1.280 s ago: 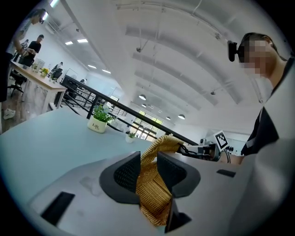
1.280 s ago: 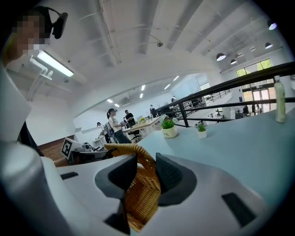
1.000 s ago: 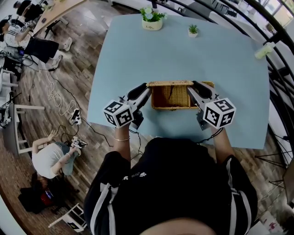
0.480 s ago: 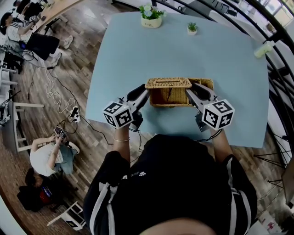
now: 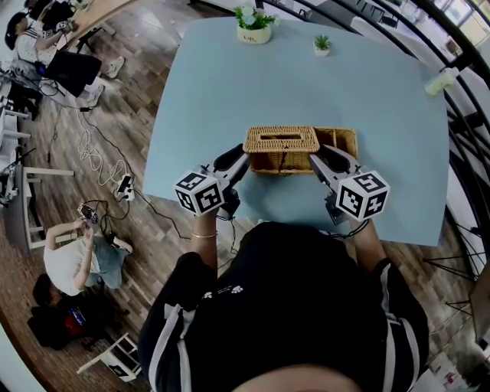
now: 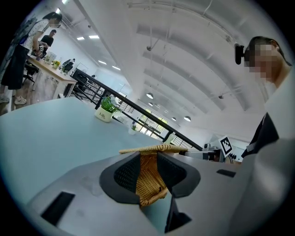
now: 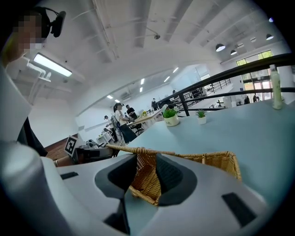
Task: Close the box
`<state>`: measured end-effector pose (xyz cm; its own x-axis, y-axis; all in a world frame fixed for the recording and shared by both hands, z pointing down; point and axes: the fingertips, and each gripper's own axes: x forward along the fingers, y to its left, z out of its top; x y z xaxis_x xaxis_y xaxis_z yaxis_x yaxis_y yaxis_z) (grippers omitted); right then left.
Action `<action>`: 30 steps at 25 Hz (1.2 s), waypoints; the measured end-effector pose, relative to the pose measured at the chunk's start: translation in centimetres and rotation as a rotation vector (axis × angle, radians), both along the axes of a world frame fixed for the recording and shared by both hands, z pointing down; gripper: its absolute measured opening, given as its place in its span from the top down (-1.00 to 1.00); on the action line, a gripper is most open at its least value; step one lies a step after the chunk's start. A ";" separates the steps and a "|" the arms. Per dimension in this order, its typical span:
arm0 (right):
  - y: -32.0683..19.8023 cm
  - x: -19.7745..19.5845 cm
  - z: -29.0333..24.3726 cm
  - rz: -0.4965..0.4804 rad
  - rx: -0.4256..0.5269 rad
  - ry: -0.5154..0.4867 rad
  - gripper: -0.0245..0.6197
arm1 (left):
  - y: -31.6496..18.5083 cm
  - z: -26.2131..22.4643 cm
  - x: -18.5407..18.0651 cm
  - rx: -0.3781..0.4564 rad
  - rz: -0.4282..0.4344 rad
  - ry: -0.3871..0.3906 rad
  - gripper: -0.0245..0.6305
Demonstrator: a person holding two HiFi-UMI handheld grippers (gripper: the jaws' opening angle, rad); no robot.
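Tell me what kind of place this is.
Probably an open-plan office or lab workspace: people work at a long desk, cables trail over the wood floor, and a black railing runs past the blue table.

— Where is the box [image 5: 341, 142]?
— On the counter [image 5: 230, 92], toward 6 o'clock. The lid [image 5: 281, 138] sits over its 9 o'clock side, with the left gripper [image 5: 239, 159] at the lid's 8 o'clock and the right gripper [image 5: 320, 162] at its 4.
— And behind it?
— The large plant [image 5: 255, 23] is at 12 o'clock, the small plant [image 5: 322, 47] at its 3, and the bottle [image 5: 442, 82] at 2.
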<state>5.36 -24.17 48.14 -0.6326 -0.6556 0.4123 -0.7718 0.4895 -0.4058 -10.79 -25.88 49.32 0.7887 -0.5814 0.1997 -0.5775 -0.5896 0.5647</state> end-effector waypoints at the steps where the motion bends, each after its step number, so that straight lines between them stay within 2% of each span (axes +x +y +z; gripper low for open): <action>1: 0.2 0.0 0.1 -0.001 -0.004 0.000 0.52 | 0.2 0.1 0.1 -0.004 0.003 0.003 0.64; 12: 1.6 -0.1 1.1 -0.006 -0.042 -0.013 0.53 | 1.6 0.9 1.0 -0.038 0.025 0.014 0.64; 30: 3.5 -0.4 3.2 -0.013 -0.103 -0.004 0.53 | 3.3 3.3 0.7 -0.101 0.026 -0.025 0.64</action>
